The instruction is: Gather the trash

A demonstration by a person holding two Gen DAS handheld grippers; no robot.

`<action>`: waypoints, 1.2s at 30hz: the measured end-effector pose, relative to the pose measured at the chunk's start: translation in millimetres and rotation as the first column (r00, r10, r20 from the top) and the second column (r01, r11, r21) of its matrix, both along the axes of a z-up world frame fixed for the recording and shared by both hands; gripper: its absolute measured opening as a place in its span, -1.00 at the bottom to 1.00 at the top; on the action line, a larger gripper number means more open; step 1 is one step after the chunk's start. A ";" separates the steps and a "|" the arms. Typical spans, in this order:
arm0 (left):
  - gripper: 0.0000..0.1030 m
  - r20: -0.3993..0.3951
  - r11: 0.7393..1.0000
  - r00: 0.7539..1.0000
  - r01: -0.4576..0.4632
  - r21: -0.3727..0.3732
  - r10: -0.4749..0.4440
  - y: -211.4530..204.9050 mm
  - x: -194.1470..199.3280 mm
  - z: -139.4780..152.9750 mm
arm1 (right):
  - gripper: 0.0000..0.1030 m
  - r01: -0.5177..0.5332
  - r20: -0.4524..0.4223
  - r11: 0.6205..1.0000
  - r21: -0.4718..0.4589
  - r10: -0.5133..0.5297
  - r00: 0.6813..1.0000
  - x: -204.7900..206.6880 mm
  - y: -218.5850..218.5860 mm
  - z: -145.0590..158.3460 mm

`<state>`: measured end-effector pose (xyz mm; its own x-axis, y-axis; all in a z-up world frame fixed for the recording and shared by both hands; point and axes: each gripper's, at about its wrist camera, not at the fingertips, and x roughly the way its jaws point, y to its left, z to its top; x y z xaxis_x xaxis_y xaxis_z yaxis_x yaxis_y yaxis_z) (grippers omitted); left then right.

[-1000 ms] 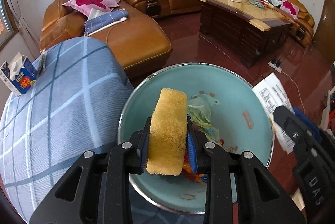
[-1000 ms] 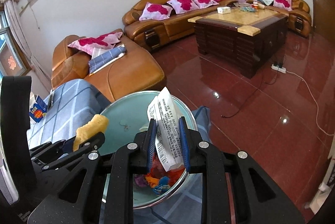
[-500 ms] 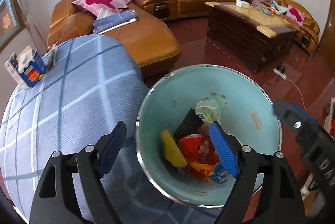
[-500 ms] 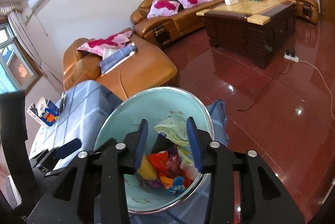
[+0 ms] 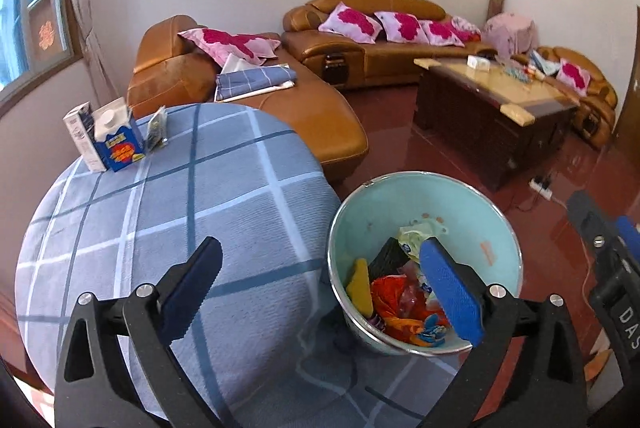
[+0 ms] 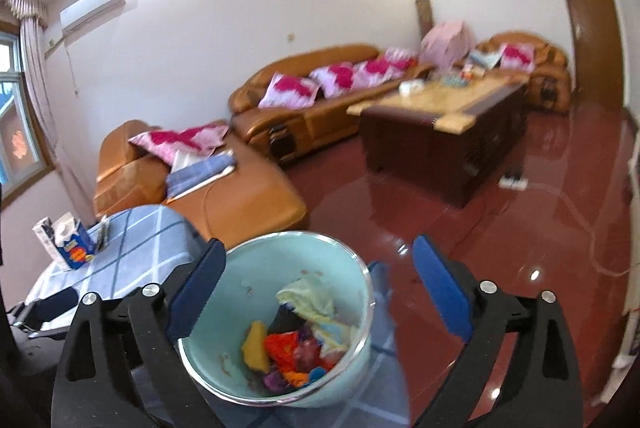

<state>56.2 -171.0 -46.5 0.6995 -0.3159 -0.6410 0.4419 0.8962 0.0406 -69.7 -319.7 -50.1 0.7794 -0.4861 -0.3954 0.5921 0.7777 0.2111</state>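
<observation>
A pale green bin with a metal rim stands beside the checked table; it also shows in the right wrist view. It holds a yellow sponge, red and orange wrappers, a dark piece and a pale green wrapper. My left gripper is open and empty, above the table edge and the bin's left side. My right gripper is open and empty, above the bin. A blue milk carton, a white carton and a small packet stand at the table's far left.
The round table has a grey-blue checked cloth. Orange leather sofas with pink cushions line the wall. A dark wooden coffee table stands on the red floor. A power strip and cable lie on the floor.
Both grippers opened and dropped the sponge and the paper packet into the bin. Both then pulled back and up, and opened wider.
</observation>
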 end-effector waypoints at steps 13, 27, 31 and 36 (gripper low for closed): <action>0.89 0.174 0.999 0.985 -0.014 -0.037 0.020 33.8 -40.3 45.9 | 0.87 0.069 0.115 0.995 -0.067 -0.061 0.992 -36.9 25.1 33.3; 0.89 0.190 0.999 0.981 -0.027 -0.033 0.032 33.2 -39.7 49.4 | 0.87 0.080 0.115 0.995 -0.053 -0.073 0.991 -37.9 22.0 30.4; 0.89 0.192 1.000 0.981 -0.012 -0.027 0.017 30.1 -42.1 47.2 | 0.87 0.092 0.121 0.995 -0.044 -0.086 0.989 -41.2 19.4 28.3; 0.89 0.188 1.000 0.982 -0.006 -0.021 0.010 26.3 -43.3 45.2 | 0.87 0.089 0.119 0.995 -0.047 -0.083 0.989 -41.7 19.2 29.1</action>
<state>13.0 -144.8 -1.3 0.8098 -0.3211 -0.4911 0.4208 0.9011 0.1048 -111.4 -300.5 -21.0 0.7728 -0.5711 -0.2767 0.6313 0.7364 0.2433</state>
